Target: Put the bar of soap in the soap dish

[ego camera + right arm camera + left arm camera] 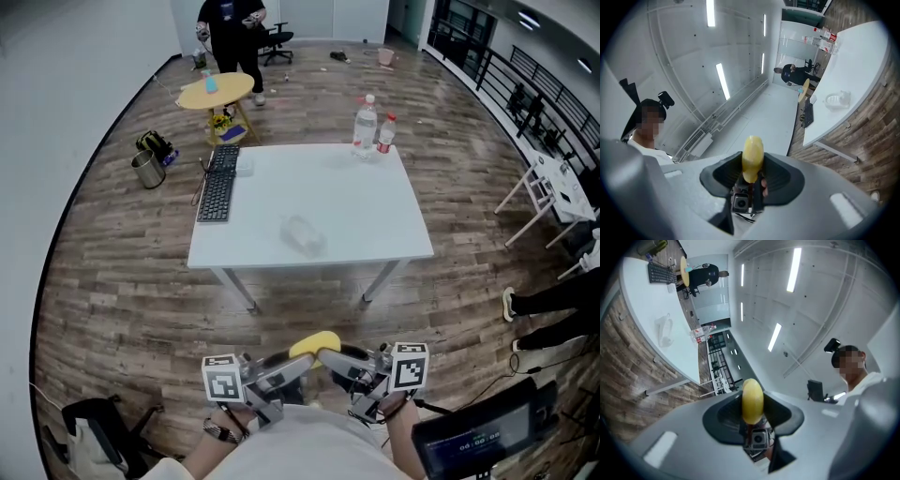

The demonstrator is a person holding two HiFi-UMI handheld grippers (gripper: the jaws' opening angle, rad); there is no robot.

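A yellow bar of soap (315, 345) hangs close to my body, well short of the white table (375, 216). My left gripper (302, 360) and right gripper (331, 360) face each other, both shut on it. In the left gripper view the soap (752, 401) stands on edge between the dark pads of the left gripper (752, 405). The right gripper view shows the same soap (753, 157) pinched in the right gripper (752, 163). A clear soap dish (302, 234) sits near the table's front middle, also seen as the dish (664, 329) and the dish (836, 99).
A black keyboard (217, 192) lies along the table's left edge. Two bottles (366, 127) stand at its far right corner. Beyond are a small round yellow table (216, 91), a person (230, 37), a metal bucket (147, 170), and a folding rack (544, 192) at the right.
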